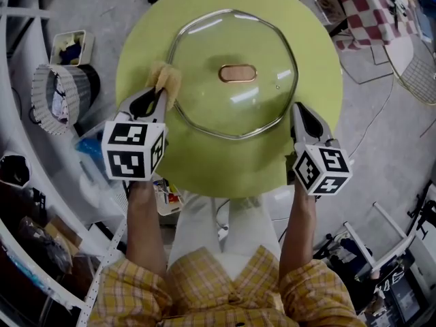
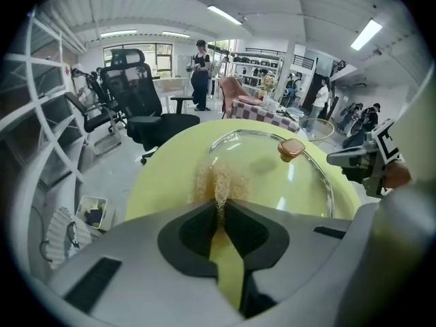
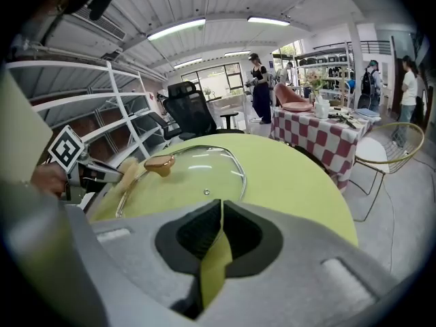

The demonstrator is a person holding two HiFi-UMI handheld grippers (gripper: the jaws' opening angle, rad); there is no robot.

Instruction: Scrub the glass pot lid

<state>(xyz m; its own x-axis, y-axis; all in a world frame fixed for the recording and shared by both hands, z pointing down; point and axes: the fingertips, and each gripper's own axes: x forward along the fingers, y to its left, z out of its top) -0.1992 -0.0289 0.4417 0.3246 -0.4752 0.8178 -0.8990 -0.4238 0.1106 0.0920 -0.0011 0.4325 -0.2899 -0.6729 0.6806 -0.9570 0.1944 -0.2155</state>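
Head view: nearest the person, the left gripper (image 1: 161, 94) is clamped on a tan scrubbing pad (image 1: 167, 79), which meets the left rim of the glass pot lid (image 1: 204, 53). The right gripper (image 1: 298, 111), jaws together on nothing, sits just beside the right rim. Farther out, the lid lies knob (image 1: 238, 73) up on the round yellow-green table (image 1: 204, 172). Scrubbing seems barely begun; the next move likely calls for steadying the lid and sweeping the pad across the glass.
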